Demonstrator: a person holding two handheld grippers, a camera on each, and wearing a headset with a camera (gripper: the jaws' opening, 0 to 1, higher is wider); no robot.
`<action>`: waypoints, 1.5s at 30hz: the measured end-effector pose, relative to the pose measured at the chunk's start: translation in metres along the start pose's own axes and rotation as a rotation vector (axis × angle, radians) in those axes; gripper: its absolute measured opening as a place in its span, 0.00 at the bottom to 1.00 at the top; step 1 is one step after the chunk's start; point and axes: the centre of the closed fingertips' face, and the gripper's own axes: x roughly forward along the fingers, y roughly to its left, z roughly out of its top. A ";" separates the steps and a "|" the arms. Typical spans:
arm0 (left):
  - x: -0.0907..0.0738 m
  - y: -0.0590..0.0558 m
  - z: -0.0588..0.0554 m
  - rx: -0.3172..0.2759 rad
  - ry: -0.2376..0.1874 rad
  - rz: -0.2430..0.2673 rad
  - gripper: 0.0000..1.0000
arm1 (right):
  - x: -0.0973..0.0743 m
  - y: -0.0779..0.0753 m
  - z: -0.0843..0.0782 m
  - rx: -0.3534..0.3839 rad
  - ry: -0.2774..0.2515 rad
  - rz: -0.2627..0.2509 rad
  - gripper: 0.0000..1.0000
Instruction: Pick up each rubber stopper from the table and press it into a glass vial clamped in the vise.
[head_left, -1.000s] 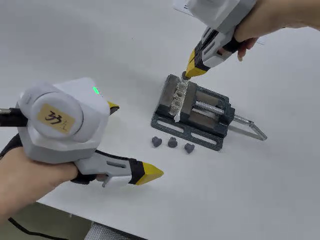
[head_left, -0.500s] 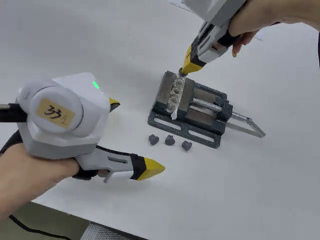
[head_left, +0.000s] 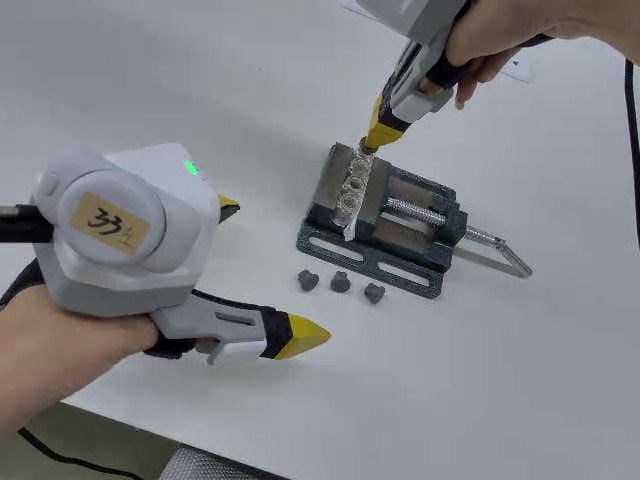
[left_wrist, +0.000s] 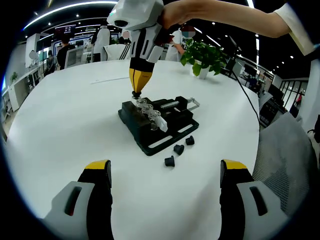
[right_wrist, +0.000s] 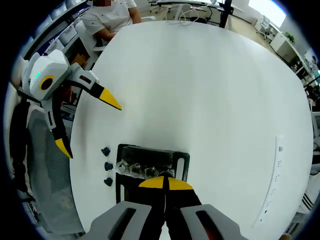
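One dark vise (head_left: 385, 225) sits on the white bench (head_left: 200, 80), with a row of glass vials (head_left: 350, 190) clamped upright in it and three loose stoppers (head_left: 340, 283) lined up just in front. The right tool (head_left: 368, 145) has its jaws pinched together, tips down on the farthest vial's mouth; anything between them is too small to tell. The left tool (head_left: 272, 270) hangs wide open and empty, well apart. There's a potted plant (left_wrist: 205, 55) beyond the bench.

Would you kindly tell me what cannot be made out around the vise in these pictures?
1. What, if anything, the right gripper grips: its shut tips cover the end vial mouth, right gripper view.
2. Whether the other vials are plugged: clear glass, too small, head view.
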 end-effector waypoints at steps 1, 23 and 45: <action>0.000 0.000 0.000 0.003 0.001 0.000 0.89 | 0.000 0.000 0.000 0.015 -0.012 0.002 0.00; -0.009 -0.001 0.012 0.028 -0.008 0.027 0.89 | -0.005 -0.001 -0.004 0.144 -0.119 -0.030 0.00; -0.026 0.000 0.029 0.077 -0.016 0.059 0.89 | -0.012 0.004 -0.003 0.092 -0.234 -0.061 0.00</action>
